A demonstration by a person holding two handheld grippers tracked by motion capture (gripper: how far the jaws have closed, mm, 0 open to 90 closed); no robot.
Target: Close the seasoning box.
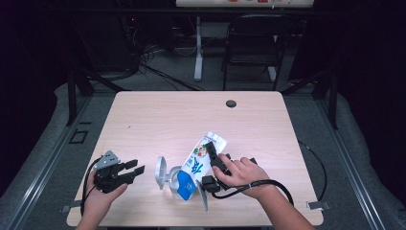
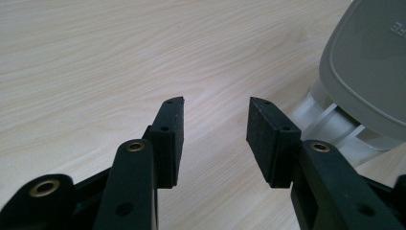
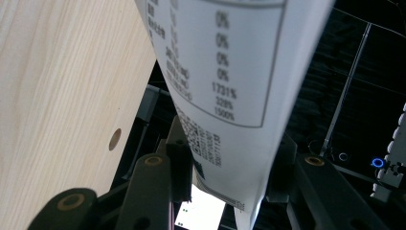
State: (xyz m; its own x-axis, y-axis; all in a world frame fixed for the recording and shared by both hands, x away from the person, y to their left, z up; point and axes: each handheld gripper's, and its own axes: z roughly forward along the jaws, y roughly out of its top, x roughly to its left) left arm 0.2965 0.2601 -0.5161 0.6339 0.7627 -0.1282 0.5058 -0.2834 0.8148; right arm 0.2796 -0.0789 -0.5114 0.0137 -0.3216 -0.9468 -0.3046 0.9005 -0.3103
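The right gripper (image 1: 214,160) pinches the tilted carton (image 1: 198,165) over the grey bin (image 1: 168,176); a loose pinch could drop it beside the bin. The left gripper (image 1: 135,167) waits wide

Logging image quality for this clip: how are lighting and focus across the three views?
High view: table evenly lit, surroundings nearly black, fine detail soft. Left gripper view: left gripper pads sharp, the grey lid at the right edge blurred. Right gripper view: the carton is close, its print slightly soft, background dark.
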